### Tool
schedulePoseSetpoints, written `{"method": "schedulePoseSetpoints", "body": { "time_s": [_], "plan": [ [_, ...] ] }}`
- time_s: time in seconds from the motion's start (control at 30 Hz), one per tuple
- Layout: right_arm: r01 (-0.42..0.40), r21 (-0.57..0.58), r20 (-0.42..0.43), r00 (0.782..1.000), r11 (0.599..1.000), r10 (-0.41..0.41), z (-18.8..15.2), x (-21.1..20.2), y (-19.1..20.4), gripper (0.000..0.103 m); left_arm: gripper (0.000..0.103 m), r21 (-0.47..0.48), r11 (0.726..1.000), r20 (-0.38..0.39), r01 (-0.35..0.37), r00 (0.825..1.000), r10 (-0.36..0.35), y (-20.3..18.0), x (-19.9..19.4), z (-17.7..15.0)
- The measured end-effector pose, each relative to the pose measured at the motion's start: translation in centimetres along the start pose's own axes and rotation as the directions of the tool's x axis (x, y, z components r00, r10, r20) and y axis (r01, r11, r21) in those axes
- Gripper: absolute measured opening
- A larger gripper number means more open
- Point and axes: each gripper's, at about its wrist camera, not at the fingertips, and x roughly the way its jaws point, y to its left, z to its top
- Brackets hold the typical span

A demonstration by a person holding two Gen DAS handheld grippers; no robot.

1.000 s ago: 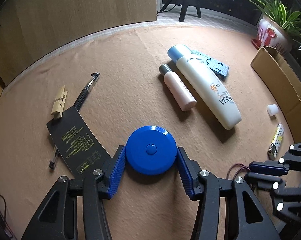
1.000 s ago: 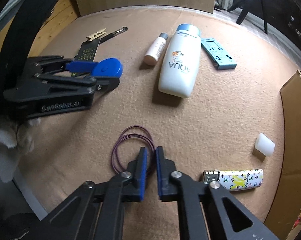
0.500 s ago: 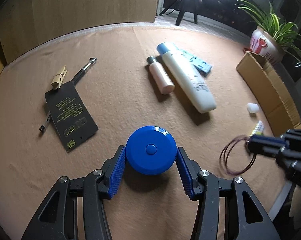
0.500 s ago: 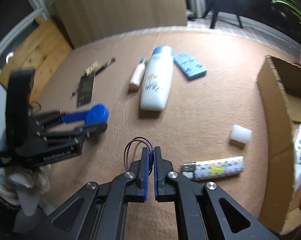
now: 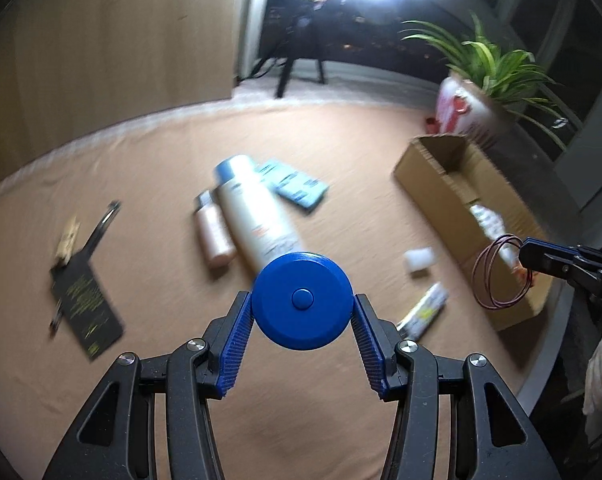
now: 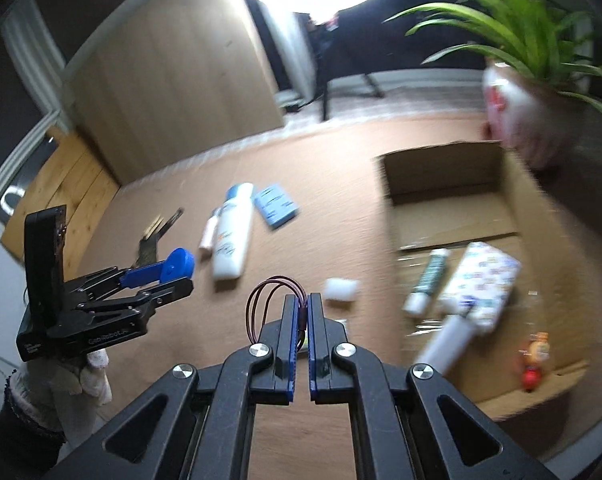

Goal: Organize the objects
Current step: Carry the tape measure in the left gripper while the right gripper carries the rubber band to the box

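Note:
My left gripper (image 5: 301,306) is shut on a round blue tape measure (image 5: 301,300), held up off the tan mat (image 5: 141,184); it shows again at the left of the right wrist view as the left gripper (image 6: 177,276) with the tape measure (image 6: 177,266). My right gripper (image 6: 303,300) is shut on a thin maroon hair-tie loop (image 6: 261,308), lifted clear of the mat. From the left wrist view the loop (image 5: 501,276) hangs off the right gripper (image 5: 525,254) over the near end of the cardboard box (image 5: 429,176).
The open cardboard box (image 6: 441,168) holds a toothpaste tube, a patterned packet and a small toy. On the mat lie a white sunscreen bottle (image 5: 257,220), small pink bottle (image 5: 215,236), teal card (image 5: 297,186), white cap (image 5: 419,258), patterned lighter (image 5: 423,312), black card (image 5: 85,304), pen, clothespin. A potted plant (image 5: 469,96) stands behind the box.
Both grippers rose from the mat. The right one lifted the maroon loop and carried it toward the box. The left one raised the tape measure and tilted up.

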Motion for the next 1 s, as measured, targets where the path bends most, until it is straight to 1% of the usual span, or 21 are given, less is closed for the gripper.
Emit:
{"method": "schedulePoseSetpoints", "body": {
  "time_s": [0.2, 0.37, 0.5, 0.7, 0.87, 1.0],
  "plan": [
    [0.070, 0.081, 0.049, 0.996, 0.994, -0.075, 0.3, -2.9, -4.8, 0.004, 0.054, 0.070, 0.996, 0.024, 0.049, 0.998, -0.051, -4.4, 0.8, 3.2],
    [0.104, 0.142, 0.061, 0.992, 0.984, -0.114, 0.0, -4.0, -8.0, 0.004, 0.054, 0.132, 0.987, 0.036, 0.088, 0.995, -0.094, -8.7, 2.3, 5.7],
    [0.129, 0.167, 0.069, 0.988, 0.978, -0.142, 0.0, -4.7, -9.9, 0.004, 0.054, 0.175, 0.978, 0.031, 0.111, 0.993, -0.118, -11.9, 4.0, 7.5],
    [0.143, 0.191, 0.074, 0.984, 0.971, -0.160, 0.0, -5.1, -12.0, 0.004, 0.053, 0.207, 0.969, 0.029, 0.133, 0.989, -0.142, -15.7, 6.7, 9.8],
    [0.141, 0.209, 0.069, 0.985, 0.968, -0.158, -0.1, -4.7, -13.2, 0.004, 0.054, 0.197, 0.969, 0.020, 0.150, 0.987, -0.157, -17.4, 8.6, 11.1],
    [0.133, 0.221, 0.064, 0.987, 0.966, -0.150, -0.1, -4.3, -13.9, 0.004, 0.053, 0.213, 0.967, 0.011, 0.140, 0.989, -0.146, -18.7, 10.1, 11.6]
  ]
}}
